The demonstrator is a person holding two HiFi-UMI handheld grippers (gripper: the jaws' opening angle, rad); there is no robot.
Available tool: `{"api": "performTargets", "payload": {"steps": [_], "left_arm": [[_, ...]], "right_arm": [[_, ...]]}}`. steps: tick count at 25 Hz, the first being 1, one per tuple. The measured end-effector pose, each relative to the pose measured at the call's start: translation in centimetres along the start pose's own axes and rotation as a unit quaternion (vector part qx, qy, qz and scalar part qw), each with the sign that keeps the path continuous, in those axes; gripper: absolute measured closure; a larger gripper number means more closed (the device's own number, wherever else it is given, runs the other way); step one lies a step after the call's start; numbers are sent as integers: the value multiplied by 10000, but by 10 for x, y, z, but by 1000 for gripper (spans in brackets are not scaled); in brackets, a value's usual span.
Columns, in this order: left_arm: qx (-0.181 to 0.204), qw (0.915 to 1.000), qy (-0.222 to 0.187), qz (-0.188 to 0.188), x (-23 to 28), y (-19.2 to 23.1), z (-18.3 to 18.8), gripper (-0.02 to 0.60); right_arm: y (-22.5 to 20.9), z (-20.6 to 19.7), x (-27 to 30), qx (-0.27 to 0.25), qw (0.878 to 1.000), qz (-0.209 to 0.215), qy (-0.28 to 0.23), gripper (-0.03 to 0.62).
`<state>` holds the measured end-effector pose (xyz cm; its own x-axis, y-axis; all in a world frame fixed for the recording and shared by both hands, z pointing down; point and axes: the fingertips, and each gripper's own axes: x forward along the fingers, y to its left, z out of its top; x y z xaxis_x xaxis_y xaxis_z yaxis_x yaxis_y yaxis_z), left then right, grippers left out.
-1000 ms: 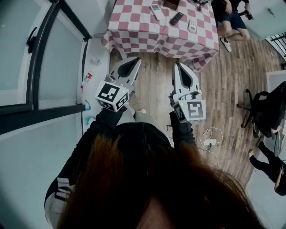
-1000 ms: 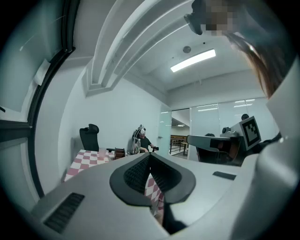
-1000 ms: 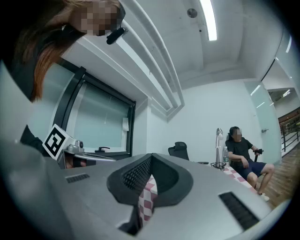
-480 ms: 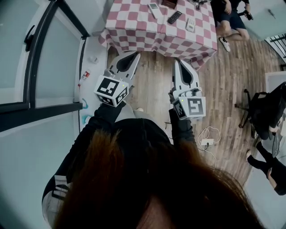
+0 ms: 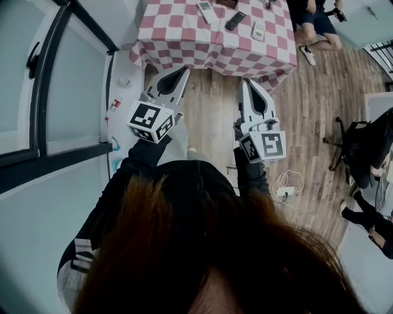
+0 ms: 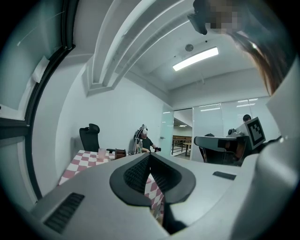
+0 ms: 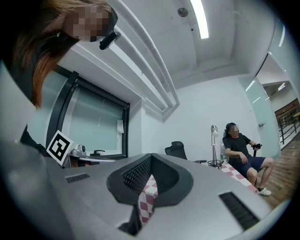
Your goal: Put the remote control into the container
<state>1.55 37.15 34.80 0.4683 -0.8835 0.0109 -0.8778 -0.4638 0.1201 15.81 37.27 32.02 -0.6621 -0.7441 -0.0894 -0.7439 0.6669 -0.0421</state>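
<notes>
Ahead, slim black remote control flat on checkered table.

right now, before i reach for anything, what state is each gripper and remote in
left gripper: shut, empty, over the floor short of the table
right gripper: shut, empty, over the floor short of the table
white remote: lying flat on the checkered table, untouched
black remote: lying flat on the table, untouched
second white remote: lying flat on the table, untouched
</notes>
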Motion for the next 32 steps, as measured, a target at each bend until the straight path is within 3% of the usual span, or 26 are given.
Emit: {"api": "performTargets", "payload": {"steps": [9, 24, 32], "left_arm": [[-57, 9996, -8, -284, 56, 37, 4, 572], [-128, 9989, -41, -439, 140, 151, 30, 572], [-119, 9979, 14, -644, 173, 195, 34, 572]], "right_arm": [[-41, -5, 41, 88, 9994, -346, 37, 577], [-81, -7, 169, 80, 9977, -674, 73, 576], [-106, -8, 205, 78, 9936, -1130, 10, 577]]}}
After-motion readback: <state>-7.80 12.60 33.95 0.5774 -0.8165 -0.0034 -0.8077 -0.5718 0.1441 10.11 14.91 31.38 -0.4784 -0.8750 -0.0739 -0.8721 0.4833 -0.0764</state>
